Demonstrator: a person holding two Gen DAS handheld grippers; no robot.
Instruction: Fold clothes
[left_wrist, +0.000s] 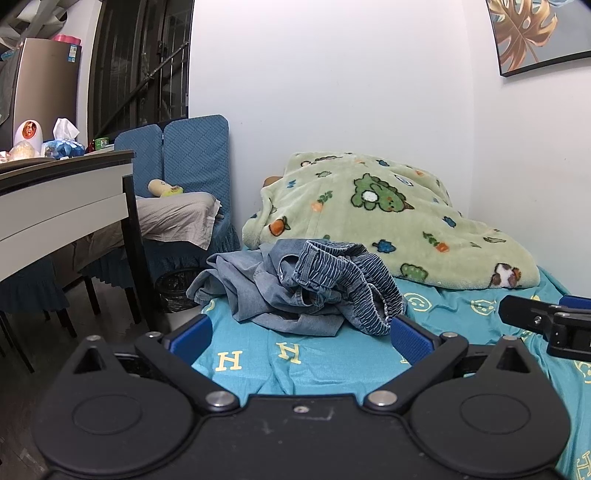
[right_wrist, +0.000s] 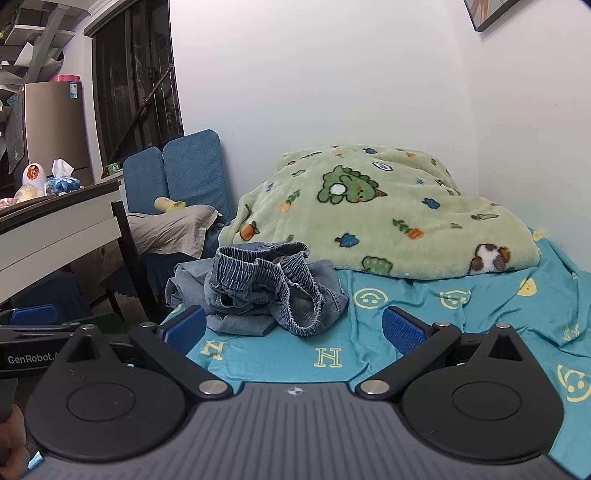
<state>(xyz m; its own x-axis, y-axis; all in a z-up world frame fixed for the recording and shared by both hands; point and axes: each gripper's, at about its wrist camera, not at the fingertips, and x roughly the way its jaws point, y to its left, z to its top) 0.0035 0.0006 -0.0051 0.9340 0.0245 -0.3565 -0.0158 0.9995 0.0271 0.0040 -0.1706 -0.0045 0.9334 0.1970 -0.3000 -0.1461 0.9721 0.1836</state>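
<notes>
A crumpled pair of denim trousers (left_wrist: 310, 284) with an elastic waistband lies bunched near the left edge of the bed (left_wrist: 332, 365), also seen as the denim heap (right_wrist: 266, 291) in the right wrist view. My left gripper (left_wrist: 301, 338) is open, its blue pads just short of the heap with nothing between them. My right gripper (right_wrist: 295, 328) is open too, a little in front of the trousers and holding nothing. The right gripper's black tip (left_wrist: 546, 321) shows at the right edge of the left wrist view.
A green cartoon blanket (left_wrist: 388, 221) is heaped at the back of the bed against the white wall. Left of the bed stand a white table (left_wrist: 62, 206), blue-covered chairs (left_wrist: 192, 158) and a bin with a black bag (left_wrist: 177, 291). Teal sheet (right_wrist: 480, 317) lies bare to the right.
</notes>
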